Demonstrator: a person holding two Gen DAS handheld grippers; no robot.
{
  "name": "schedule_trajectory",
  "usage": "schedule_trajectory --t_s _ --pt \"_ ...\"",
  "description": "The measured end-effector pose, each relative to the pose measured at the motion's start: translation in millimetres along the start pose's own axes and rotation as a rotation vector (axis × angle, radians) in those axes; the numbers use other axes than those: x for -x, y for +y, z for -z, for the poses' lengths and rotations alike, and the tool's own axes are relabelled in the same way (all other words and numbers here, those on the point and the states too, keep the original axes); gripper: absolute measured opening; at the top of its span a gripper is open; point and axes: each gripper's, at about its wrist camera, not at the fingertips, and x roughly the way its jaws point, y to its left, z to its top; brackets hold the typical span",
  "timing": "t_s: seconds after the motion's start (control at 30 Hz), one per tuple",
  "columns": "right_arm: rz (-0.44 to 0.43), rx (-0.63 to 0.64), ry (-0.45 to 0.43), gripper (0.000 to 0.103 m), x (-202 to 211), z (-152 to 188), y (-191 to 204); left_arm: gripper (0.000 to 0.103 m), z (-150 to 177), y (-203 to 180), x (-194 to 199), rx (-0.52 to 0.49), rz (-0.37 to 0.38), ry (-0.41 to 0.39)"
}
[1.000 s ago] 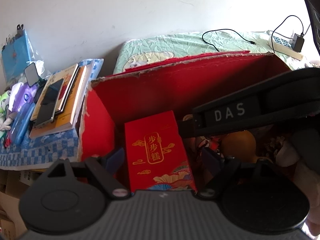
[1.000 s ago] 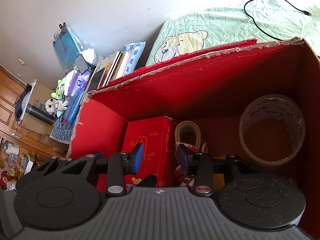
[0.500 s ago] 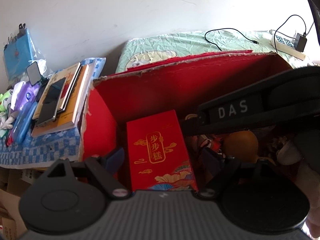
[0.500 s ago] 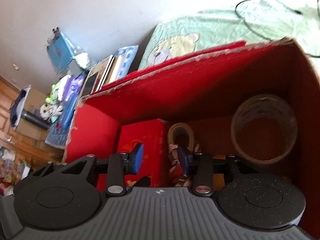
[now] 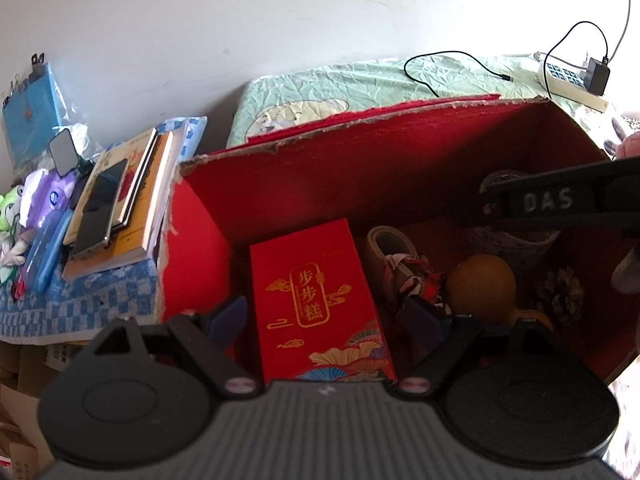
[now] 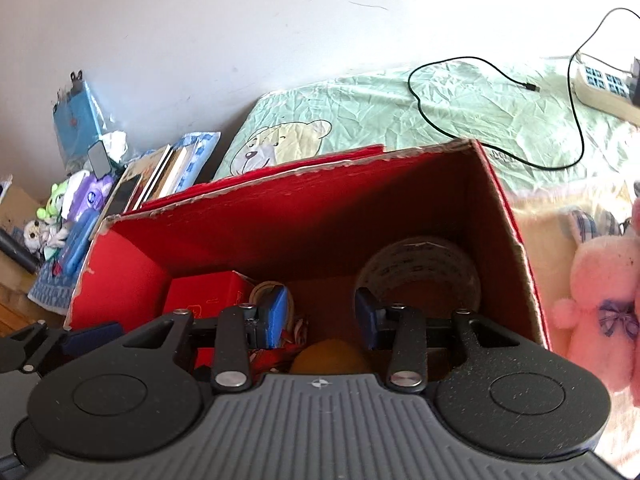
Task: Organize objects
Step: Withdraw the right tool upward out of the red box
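While both tongs hover over the open red cardboard box (image 5: 360,184), neither one holds anything: the left tongs (image 5: 326,312) stand wide, straddling the upright red gift box (image 5: 316,296) without the pads pressing on it, and the right tongs (image 6: 322,314) stand half open over empty space above the box interior. The task's things already lie inside the cardboard box: the gift box against the left wall, a rolled band (image 5: 390,248) just beside it, an orange gourd (image 5: 480,284) in the middle, a pine cone (image 5: 560,296) near the right wall, and a roll of tape (image 6: 418,268) leaning on the far wall. A pink plush toy (image 6: 600,292) lies on the bed outside the box, to its right, and appears to be the next candidate for packing. To perform this step well, swing the right tongs clear of the box rim before descending, centre the jaws over the toy's body, and close gently, since soft plush compresses and slips. Keep the left tongs motionless to avoid toppling the gift box.
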Motion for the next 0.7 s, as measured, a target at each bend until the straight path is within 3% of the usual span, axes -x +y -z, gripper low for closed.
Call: schedule_trajectory --t_s 0.7 --pt "-0.005 0.008 0.001 0.041 -2.2 3.6 1.4 0.093 -5.9 -2.3 -6.2 0.006 -0.007 0.040"
